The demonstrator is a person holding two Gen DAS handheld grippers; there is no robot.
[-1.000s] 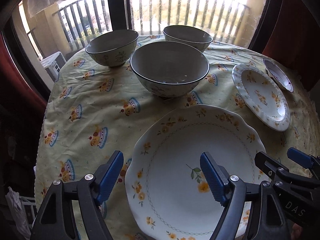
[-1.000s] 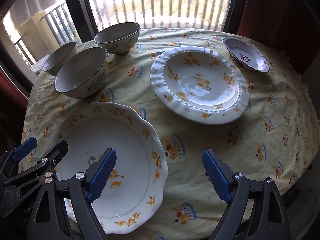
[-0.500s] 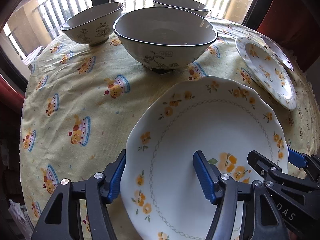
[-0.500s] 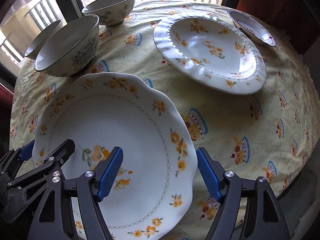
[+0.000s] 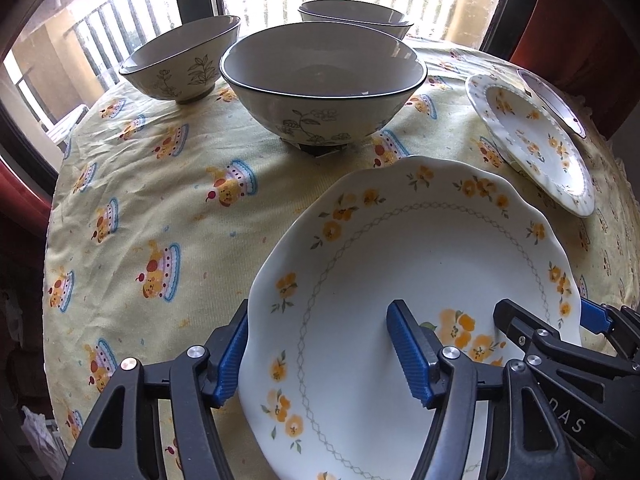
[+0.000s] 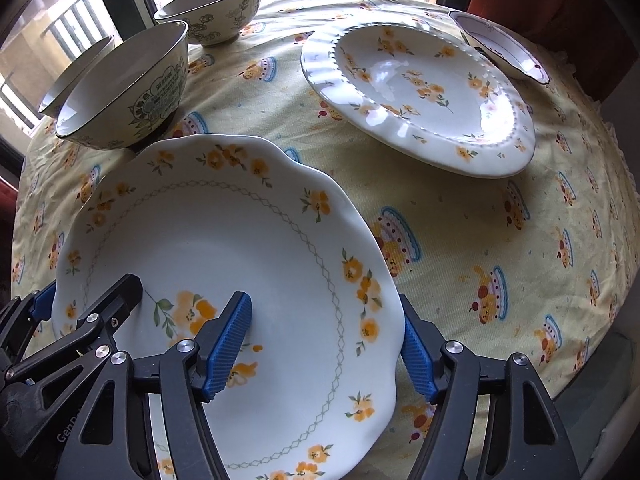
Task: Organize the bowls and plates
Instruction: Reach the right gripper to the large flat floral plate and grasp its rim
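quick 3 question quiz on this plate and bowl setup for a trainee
1. True or false: the left gripper and right gripper each straddle an opposite edge of the large scalloped plate.
2. How many bowls stand on the tablecloth? A) two B) three C) five
3. Fill in: the beaded-rim plate bears ____ flowers.

Key: 1 true; 2 B, namely the near bowl, left bowl and far bowl; 3 orange.
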